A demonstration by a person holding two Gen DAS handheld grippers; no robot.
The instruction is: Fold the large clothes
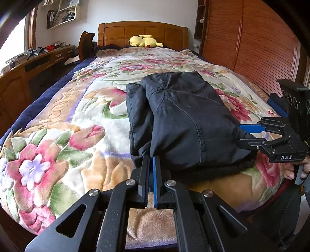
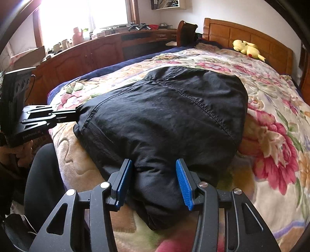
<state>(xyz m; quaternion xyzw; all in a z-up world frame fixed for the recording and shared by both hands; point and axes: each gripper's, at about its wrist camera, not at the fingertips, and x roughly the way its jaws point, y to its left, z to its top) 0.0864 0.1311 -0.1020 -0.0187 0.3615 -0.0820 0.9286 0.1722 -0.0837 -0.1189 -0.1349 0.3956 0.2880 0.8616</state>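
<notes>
You are working in a bedroom, at the foot edge of a bed (image 1: pixel 58 135) covered with a thick, plush floral blanket (image 1: pixel 100 64) in pinks, creams and greens, bordered in dark blue along its left side. A panelled wooden headboard (image 1: pixel 143 33) closes the far end, with a soft yellow plush toy (image 1: pixel 144 41) lying just in front of it, and slatted wooden doors (image 1: pixel 251 48) run along the right side. On the left, a curved wooden cabinet (image 2: pixel 81 56) stands under a bright window (image 2: pixel 83 13). The dark jacket (image 2: pixel 164 116), a smooth, slightly shiny padded fabric with raised stitched seams, lies folded into a puffy, rounded bundle near the foot edge of the bed, closer to the right side than the left. Your left gripper (image 1: pixel 151 160) has its jaws closed, pinching the fabric at the bundle's near-left corner. Your right gripper (image 2: pixel 154 164) stands with its blue ribbed pads (image 2: pixel 183 180) apart, straddling the near hem; the cloth bulges up between them, and you cannot tell whether the pads are pressing on it. Your hand (image 1: pixel 290 171) shows below that gripper's black body.
</notes>
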